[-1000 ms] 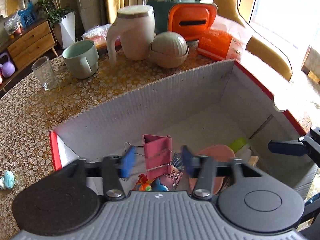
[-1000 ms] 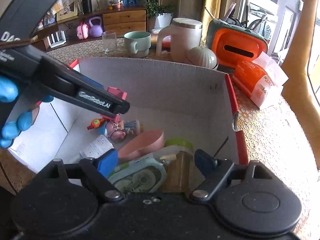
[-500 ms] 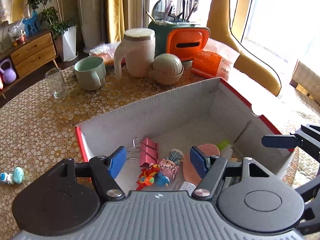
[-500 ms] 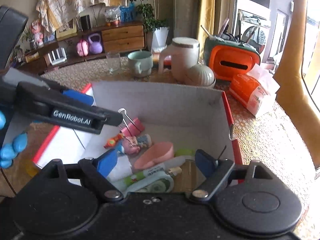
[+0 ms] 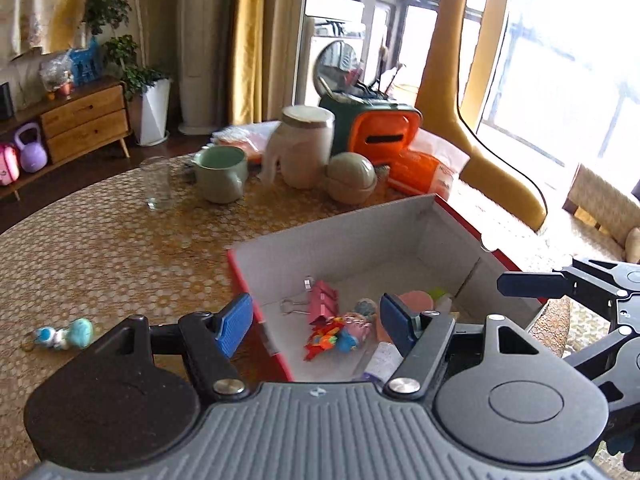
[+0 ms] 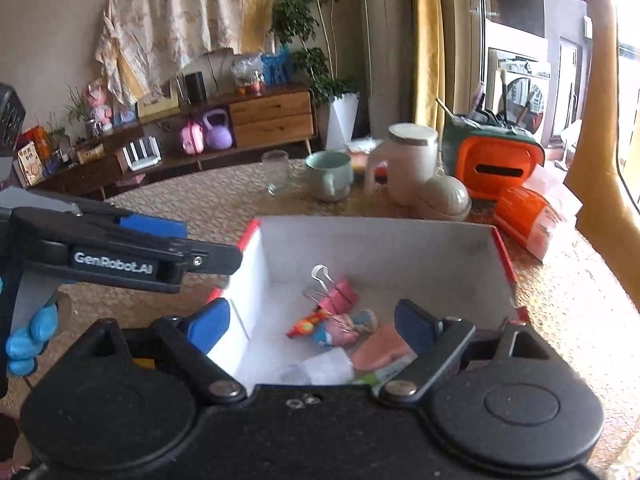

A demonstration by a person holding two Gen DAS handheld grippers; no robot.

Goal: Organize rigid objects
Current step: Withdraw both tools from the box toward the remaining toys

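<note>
Left gripper released, blue pads apart with nothing between them; jaws have just been opening. Right gripper likewise released and empty, jaws have just been opening. Both hang above the near edge of the red-rimmed white cardboard box on the gold-patterned round table.

Inside the box, on its floor: pink metal binder clip toward the middle; small colourful toy figures just beside it; pink oval plastic piece nearer the right wall.

Small teal-and-white toy lies on the table well left of the box, near the table's edge
</note>
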